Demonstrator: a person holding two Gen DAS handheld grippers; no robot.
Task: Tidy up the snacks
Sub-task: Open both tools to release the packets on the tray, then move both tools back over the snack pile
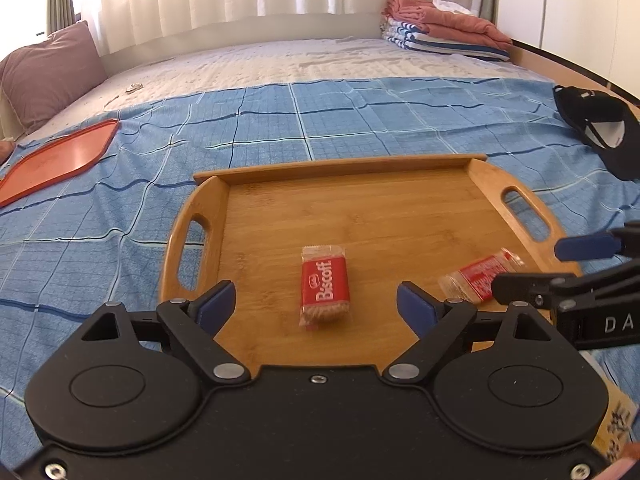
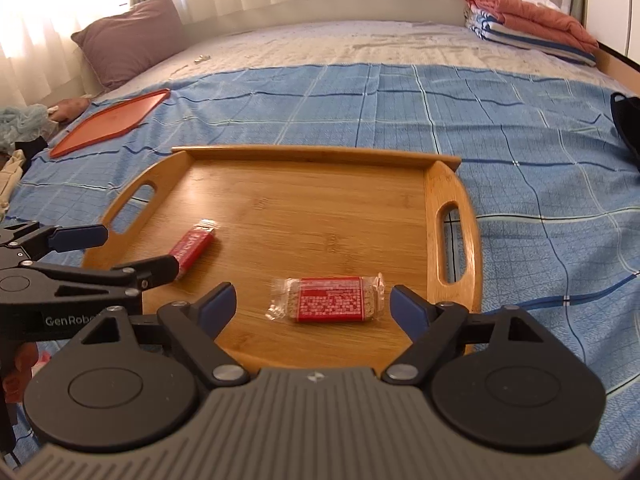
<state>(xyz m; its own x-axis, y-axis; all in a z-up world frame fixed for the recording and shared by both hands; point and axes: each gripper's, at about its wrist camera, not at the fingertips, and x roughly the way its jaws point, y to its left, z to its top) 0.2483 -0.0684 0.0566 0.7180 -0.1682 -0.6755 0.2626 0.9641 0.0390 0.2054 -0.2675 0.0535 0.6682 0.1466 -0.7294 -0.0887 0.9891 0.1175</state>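
Observation:
A wooden tray [image 1: 360,196] with two handles lies on the blue checked bedspread; it also shows in the right wrist view [image 2: 320,200]. Two red Biscoff biscuit packets lie on it. One packet [image 1: 325,286] lies label up between the open fingers of my left gripper [image 1: 316,304]; it shows at the left in the right wrist view [image 2: 192,246]. The other packet [image 2: 332,299] lies back side up between the open fingers of my right gripper [image 2: 312,306]; it shows at the right in the left wrist view [image 1: 480,276]. Neither gripper touches a packet.
An orange flat tray [image 1: 60,156] lies on the bed at the left. A black cap [image 1: 600,128] lies at the right. Folded towels [image 1: 444,28] are stacked at the far right corner. A mauve pillow [image 1: 48,68] leans at the far left.

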